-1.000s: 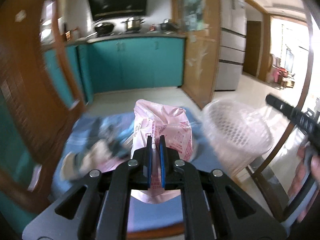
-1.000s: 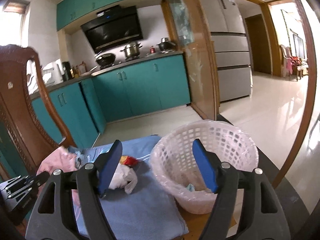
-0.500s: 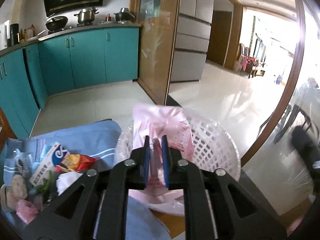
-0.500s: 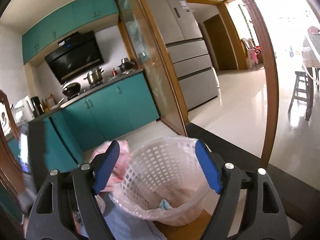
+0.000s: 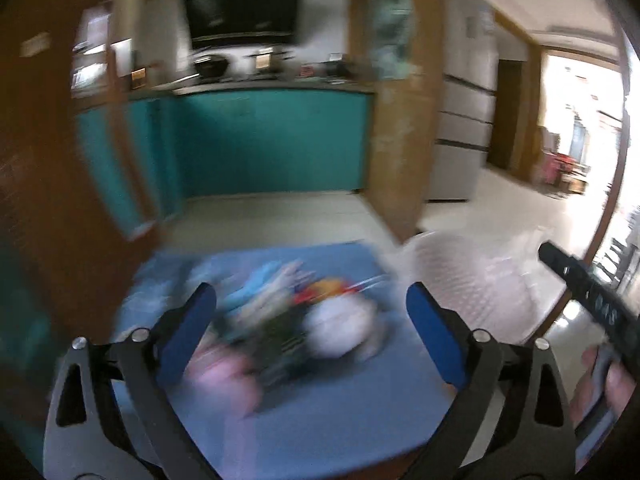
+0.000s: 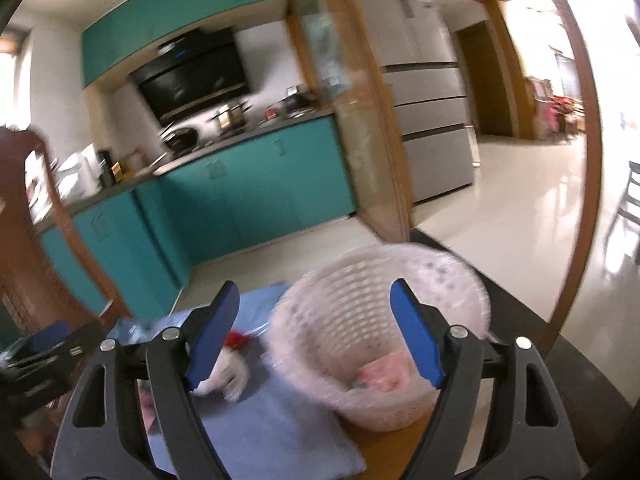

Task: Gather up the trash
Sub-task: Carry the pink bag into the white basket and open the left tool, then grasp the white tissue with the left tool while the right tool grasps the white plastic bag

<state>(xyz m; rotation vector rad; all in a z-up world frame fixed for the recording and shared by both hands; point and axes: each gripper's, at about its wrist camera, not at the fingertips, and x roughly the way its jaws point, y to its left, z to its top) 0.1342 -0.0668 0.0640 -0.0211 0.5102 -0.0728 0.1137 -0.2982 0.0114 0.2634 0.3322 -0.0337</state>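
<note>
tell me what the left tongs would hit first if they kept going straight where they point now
Most likely the pile of trash on the blue cloth: it sits right between the open left tongs. The picture is blurred, so depth is uncertain.

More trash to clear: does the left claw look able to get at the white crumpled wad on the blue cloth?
Probably yes: the left claw is open, and the white wad lies uncovered ahead between its fingers.

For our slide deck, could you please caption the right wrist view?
Right gripper, jaws open, faces a white basket holding a pink bag, beside a blue cloth.
</note>
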